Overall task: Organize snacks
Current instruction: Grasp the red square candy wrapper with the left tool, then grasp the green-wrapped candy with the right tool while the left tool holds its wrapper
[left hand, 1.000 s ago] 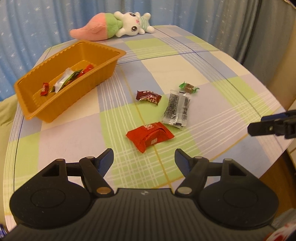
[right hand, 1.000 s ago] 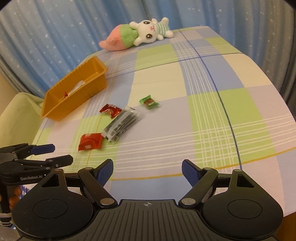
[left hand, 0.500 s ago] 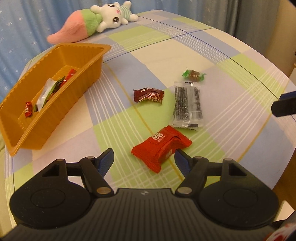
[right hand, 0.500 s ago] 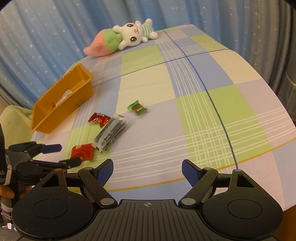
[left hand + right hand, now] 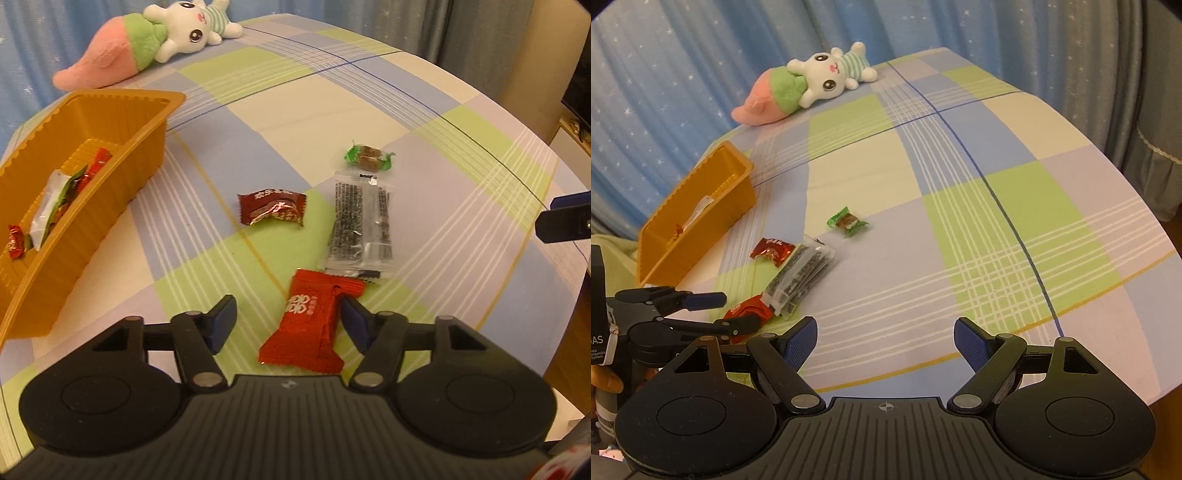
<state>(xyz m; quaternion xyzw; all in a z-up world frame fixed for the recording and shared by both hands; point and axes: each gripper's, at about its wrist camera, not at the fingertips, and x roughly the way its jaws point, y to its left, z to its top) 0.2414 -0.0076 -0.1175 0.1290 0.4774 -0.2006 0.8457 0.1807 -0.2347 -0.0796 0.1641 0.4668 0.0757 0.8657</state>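
A red snack packet (image 5: 306, 325) lies on the checked tablecloth between the jaws of my left gripper (image 5: 289, 308). Those jaws are closing; the right pad is at the packet's edge and the left pad stands apart from it. Beyond it lie a clear black-printed packet (image 5: 360, 225), a dark red candy (image 5: 273, 208) and a green-wrapped candy (image 5: 369, 155). The orange tray (image 5: 122, 177) at the left holds several snacks. My right gripper (image 5: 884, 328) hangs open over bare cloth near the front edge, with nothing between its fingers. In the right wrist view the left gripper (image 5: 733, 310) straddles the red packet (image 5: 746, 310).
A plush rabbit in a carrot (image 5: 147, 40) lies at the table's far edge, before a blue curtain. The table's rounded edge drops off at the right and front. One finger of the right gripper (image 5: 565, 218) juts in at the right.
My left gripper moved forward and down over the red packet, which now lies between its jaws, and the jaws have narrowed. The right gripper rolled slightly in place.
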